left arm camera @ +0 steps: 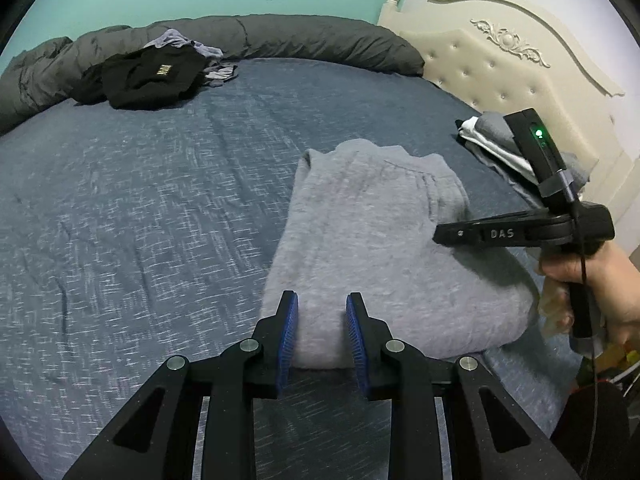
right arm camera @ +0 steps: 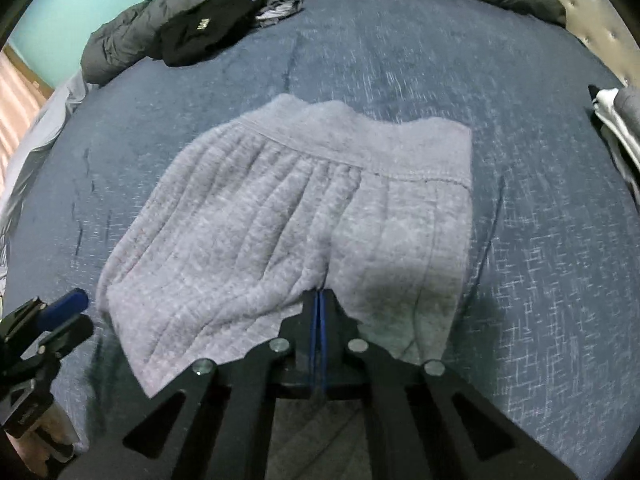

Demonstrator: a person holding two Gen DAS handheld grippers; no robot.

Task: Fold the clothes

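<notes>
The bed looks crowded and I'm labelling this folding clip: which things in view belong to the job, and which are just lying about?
Part of the job:
- grey folded garment
- left gripper, jaws apart at its near edge
- right gripper, shut
- black garment, unfolded
- folded stack

Just lying about:
- rolled dark duvet
- headboard
- blue sheet

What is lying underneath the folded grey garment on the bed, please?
The grey garment lies directly on the blue bedsheet, which shows all around it. Whatever is beneath its layers is covered and cannot be seen.

"DAS" in pale letters on right gripper [left arm camera: 438, 234], black garment's [left arm camera: 152, 76] logo unreadable
</notes>
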